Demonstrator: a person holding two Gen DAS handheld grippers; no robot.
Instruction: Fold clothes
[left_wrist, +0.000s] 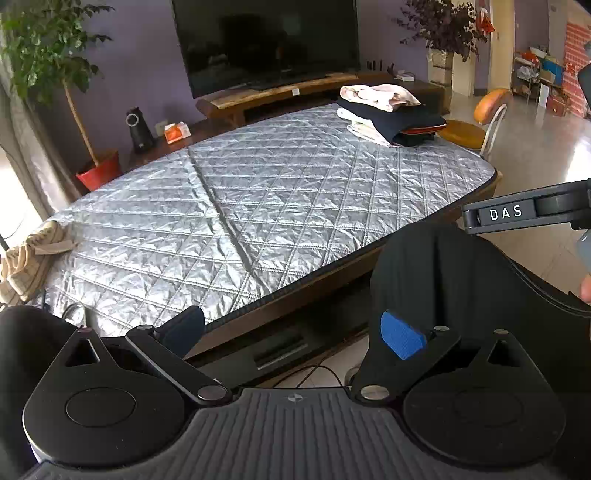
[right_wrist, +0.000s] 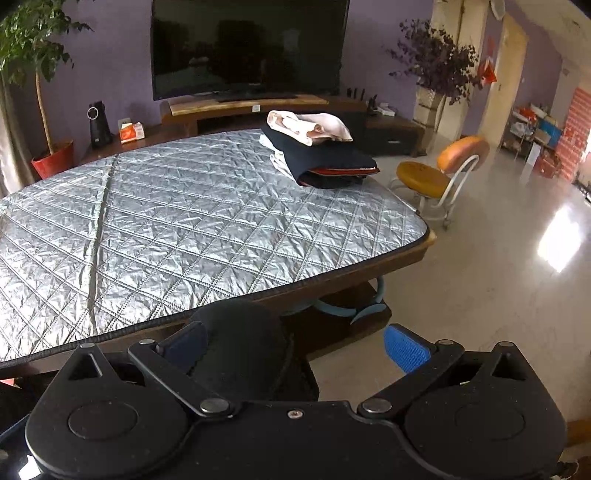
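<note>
A stack of folded clothes, pale pink on top of dark navy, sits at the far right of the table with the silver quilted cover. A crumpled beige garment hangs over the table's left edge. My left gripper is open below the near edge, gripping nothing. A rounded mass of black fabric lies behind its right fingertip. My right gripper is open too, with similar black fabric beside its left finger; I cannot tell whether it is a garment or a clothed leg. The right gripper's body shows in the left wrist view.
A large TV stands on a wooden bench behind the table. A potted plant in a red pot is at the left, and an orange chair at the table's right end. A shelf under the table holds cables.
</note>
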